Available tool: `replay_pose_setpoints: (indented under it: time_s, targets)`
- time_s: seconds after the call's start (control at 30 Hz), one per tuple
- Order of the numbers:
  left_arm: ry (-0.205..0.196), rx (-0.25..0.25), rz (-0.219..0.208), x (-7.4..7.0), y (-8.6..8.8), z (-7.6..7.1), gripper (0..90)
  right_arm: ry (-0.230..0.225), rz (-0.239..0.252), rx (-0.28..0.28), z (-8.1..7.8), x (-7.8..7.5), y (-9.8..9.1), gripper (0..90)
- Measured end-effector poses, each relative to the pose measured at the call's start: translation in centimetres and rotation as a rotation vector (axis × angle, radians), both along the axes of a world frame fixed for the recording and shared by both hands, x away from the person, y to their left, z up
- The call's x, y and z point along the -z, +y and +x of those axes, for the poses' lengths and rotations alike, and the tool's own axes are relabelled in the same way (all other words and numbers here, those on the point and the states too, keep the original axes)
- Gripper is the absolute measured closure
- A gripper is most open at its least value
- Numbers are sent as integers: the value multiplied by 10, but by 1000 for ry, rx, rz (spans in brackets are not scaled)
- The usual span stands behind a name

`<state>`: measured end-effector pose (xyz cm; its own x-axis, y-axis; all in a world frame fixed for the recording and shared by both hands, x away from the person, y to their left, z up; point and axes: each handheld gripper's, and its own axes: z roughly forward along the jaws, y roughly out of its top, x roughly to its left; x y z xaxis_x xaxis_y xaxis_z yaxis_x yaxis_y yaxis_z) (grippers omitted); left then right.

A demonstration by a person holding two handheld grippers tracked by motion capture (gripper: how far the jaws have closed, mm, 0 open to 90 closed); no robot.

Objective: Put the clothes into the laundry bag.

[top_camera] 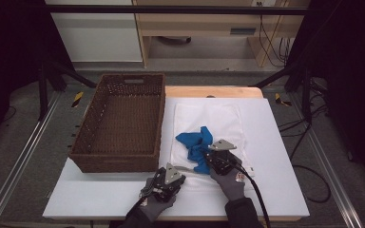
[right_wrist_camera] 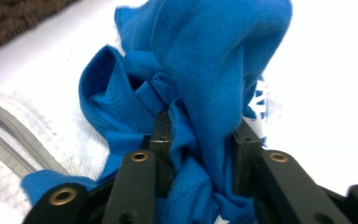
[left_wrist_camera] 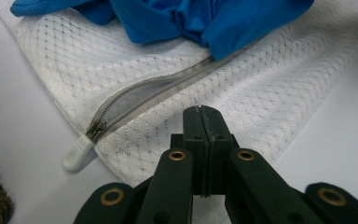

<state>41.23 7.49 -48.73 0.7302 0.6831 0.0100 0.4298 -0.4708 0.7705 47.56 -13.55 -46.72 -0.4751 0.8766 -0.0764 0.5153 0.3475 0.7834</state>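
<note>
Blue cloth (right_wrist_camera: 214, 70) sits bunched between the right gripper's (right_wrist_camera: 203, 135) closing jaws, above the mesh bag's (left_wrist_camera: 270, 88) zip opening (left_wrist_camera: 158, 91), whose edge the shut left gripper (left_wrist_camera: 204, 114) pins.

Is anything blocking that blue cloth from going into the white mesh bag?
Yes: the blue cloth lies on top of the mesh bag, whose zipper shows just a narrow gap, with the left gripper shut on mesh beside it.
</note>
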Motion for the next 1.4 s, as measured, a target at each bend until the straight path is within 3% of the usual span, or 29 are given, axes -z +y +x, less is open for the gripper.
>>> replay_pose_setpoints:
  time_s: [0.13, 0.17, 0.2, 0.33, 0.43, 0.57, 0.67, 0.73, 0.77, 0.9, 1.0, 1.13, 1.23, 1.27, 1.3, 1.4]
  targets:
    - [-4, 0, 4, 0, 0, 0, 895, -78, 47, 28, -8, -21, -13, 727]
    - [-5, 0, 5, 0, 0, 0, 895, -78, 47, 28, -8, -21, -13, 727]
    - [-5, 0, 4, 0, -1, 0, 895, -113, 66, 56, -11, -31, -25, 729]
    - [-5, 1, 5, 0, 0, 0, 894, -150, 71, 97, -16, -43, -42, 731]
    - [-6, 0, 6, 0, -1, 0, 894, -190, 83, 151, -22, -58, -69, 730]
    - [-7, 0, 7, 0, -1, -1, 894, -199, 77, 193, -26, -64, -90, 729]
    - [-9, 0, 7, 0, -1, -1, 895, -188, 49, 234, -27, -59, -107, 726]
    - [-10, 0, 8, 0, -1, -1, 894, -153, 37, 269, -28, -44, -122, 722]
    - [-10, 0, 8, 0, -1, -1, 894, -153, 37, 269, -28, -44, -122, 722]
    - [-10, 1, 8, 0, -1, -1, 893, -104, 22, 307, -28, -19, -139, 714]
    - [-10, 0, 9, 0, -1, -1, 893, -73, 10, 321, -27, -5, -145, 698]
    - [-11, 0, 10, 0, -1, -1, 893, -77, 4, 323, -26, 7, -146, 646]
    - [-7, 0, 7, 0, -1, -1, 892, -86, -5, 331, -26, 8, -146, 536]
    - [-7, 1, 6, 0, -1, 0, 891, -88, -7, 334, -26, 8, -146, 437]
    - [-5, 1, 4, 0, -1, 0, 891, -88, -7, 334, -26, 8, -146, 437]
    - [0, 2, 0, 0, 0, 0, 885, -111, 14, 344, -29, -2, -149, 288]
